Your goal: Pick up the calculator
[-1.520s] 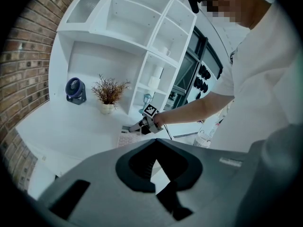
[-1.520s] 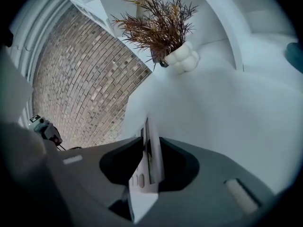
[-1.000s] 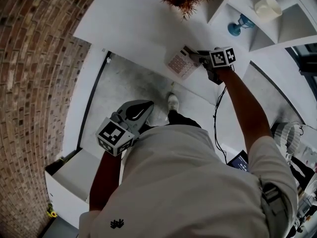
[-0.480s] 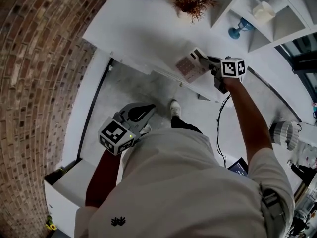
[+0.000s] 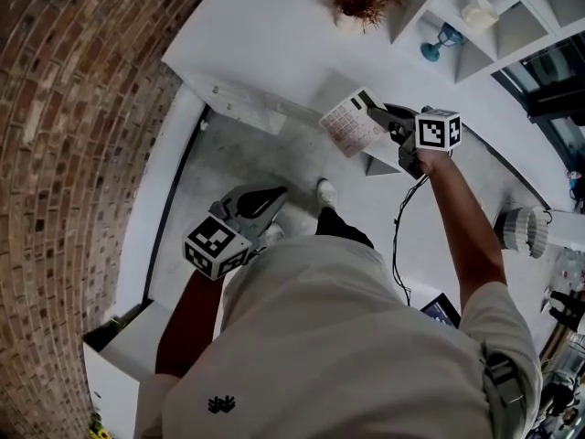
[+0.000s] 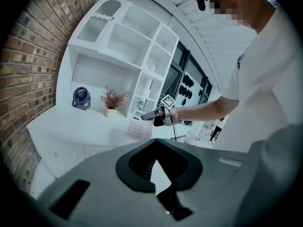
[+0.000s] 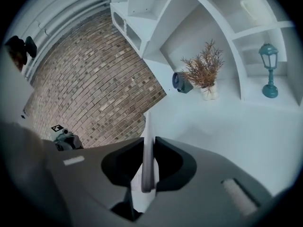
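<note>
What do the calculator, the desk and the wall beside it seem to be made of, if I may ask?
The calculator looks like pale matt plastic: a thin rigid slab with rows of keys. The desk is smooth white, probably painted or laminated board, though that stays open. The wall is rough reddish-brown brick with pale mortar joints.
</note>
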